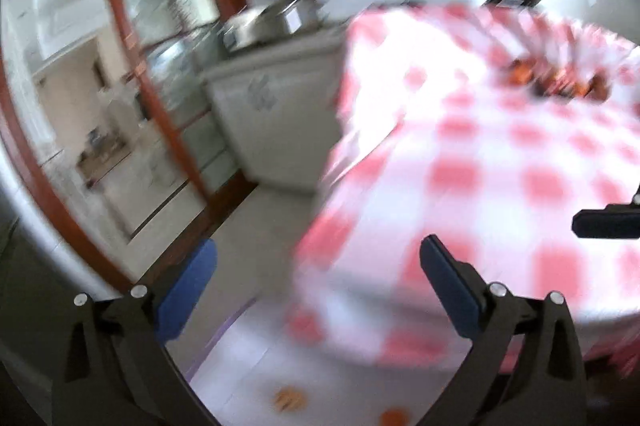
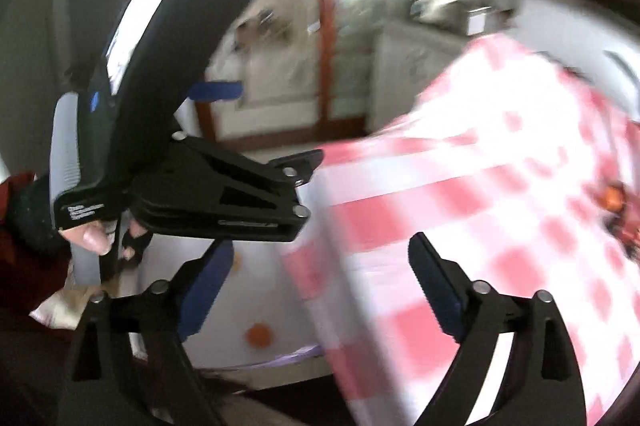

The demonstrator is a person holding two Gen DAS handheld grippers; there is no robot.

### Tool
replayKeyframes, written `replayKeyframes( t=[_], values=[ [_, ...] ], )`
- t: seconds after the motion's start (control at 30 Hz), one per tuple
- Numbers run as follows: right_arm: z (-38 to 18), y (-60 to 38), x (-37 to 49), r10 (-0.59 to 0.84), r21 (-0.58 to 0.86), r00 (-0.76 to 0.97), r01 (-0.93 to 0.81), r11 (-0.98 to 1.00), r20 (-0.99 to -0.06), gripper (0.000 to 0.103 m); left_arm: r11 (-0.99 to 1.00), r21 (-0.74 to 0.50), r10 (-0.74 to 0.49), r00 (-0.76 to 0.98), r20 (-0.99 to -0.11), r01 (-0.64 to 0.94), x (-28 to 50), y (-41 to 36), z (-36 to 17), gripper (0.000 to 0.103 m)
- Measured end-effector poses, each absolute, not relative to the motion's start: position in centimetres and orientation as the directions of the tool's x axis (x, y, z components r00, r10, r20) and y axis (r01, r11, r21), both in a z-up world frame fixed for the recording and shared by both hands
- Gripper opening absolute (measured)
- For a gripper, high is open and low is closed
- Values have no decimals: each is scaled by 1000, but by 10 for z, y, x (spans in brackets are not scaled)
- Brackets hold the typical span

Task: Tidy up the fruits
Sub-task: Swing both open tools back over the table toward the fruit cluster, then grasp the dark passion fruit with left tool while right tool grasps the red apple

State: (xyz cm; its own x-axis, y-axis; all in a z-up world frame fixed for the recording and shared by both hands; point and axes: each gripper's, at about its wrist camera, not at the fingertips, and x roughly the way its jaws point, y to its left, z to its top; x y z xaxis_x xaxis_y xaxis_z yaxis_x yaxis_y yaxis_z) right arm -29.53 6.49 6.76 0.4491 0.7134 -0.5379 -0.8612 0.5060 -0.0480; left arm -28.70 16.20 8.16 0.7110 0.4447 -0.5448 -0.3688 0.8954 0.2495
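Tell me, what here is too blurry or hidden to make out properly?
- Fruits on the checked tablecloth, left wrist view: motion blur leaves dark orange smears, so kind and number are unclear.
- Fruits, right wrist view: blurred and cut off by the right edge.
- Orange spots on the floor: too blurred to identify.
- Left tool in the right wrist view: its body hides part of the room behind it.
- Counter items: blurred metal shapes only.

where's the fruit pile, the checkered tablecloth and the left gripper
fruit pile (image 1: 560, 82): left wrist view, middle of the blurred orange-red heap on the table.
checkered tablecloth (image 1: 500, 162): left wrist view, bare top surface.
left gripper (image 1: 316, 290): left wrist view, midway between its blue fingertips, open and empty.
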Motion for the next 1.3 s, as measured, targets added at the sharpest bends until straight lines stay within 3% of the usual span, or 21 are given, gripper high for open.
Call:
replayKeyframes(
  t=[0.17,0.43,0.7,1.0,1.13,1.2,1.27,1.3],
  values=[
    [69,-33,-235,622,31,628,-692,721,-468,87,979,94,200,792,-577,-179,-198,108,93,102],
    [43,-149,-114,366,172,732,-329,928,-575,87,995,-100,-54,696,-716,-26,-57,32,36,102],
    [16,-240,2,151,200,743,-23,980,-653,87,991,-136,-92,651,-754,-18,30,-9,3,101],
    [-1,-282,122,114,290,725,122,949,-679,87,973,-223,-134,643,-754,-59,30,6,1,101],
    [-2,-285,151,115,314,734,140,939,-670,87,977,-207,-138,619,-774,-42,38,3,0,101],
    [-3,-286,157,105,299,729,142,944,-677,79,985,-174,-132,616,-776,-8,48,-2,1,101],
    [-7,-287,159,169,346,723,102,933,-669,60,994,-106,-85,634,-768,5,60,-7,4,101],
    [-7,-288,157,167,347,728,103,932,-665,59,998,-68,-63,642,-764,17,69,-11,6,101]
  ],
)
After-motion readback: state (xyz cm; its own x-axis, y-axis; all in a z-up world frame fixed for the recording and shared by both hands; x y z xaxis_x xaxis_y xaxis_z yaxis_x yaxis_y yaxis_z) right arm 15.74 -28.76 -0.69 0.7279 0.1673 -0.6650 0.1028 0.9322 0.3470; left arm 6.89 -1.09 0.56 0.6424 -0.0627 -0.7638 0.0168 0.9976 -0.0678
